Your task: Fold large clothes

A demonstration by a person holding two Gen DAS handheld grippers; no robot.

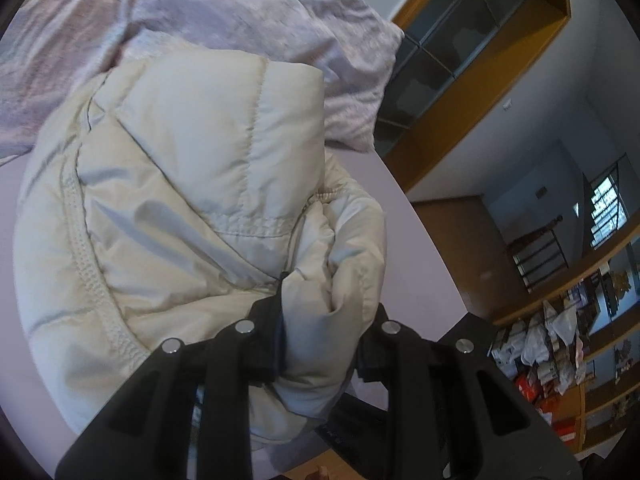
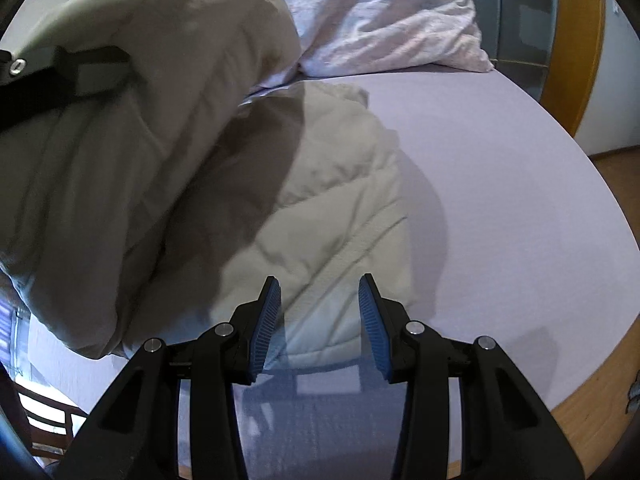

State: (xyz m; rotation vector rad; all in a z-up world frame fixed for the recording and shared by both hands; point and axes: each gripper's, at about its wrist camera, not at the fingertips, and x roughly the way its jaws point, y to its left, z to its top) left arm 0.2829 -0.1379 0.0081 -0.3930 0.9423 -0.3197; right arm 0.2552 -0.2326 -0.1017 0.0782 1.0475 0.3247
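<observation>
Cream jacket [image 1: 168, 200] pinched in left tongs [image 1: 324, 320] — right tongs [image 2: 320, 312] spread, empty, above it

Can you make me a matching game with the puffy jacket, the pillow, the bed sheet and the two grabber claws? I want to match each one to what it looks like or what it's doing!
Things:
1. puffy jacket
2. pillow
3. left gripper
4. right gripper

Descriptions:
A. open, holding nothing
B. cream and quilted
C. crumpled, pale pink, at the head of the bed
D. pinching a fold of fabric

Pairs: 1-B, 2-C, 3-D, 4-A
</observation>
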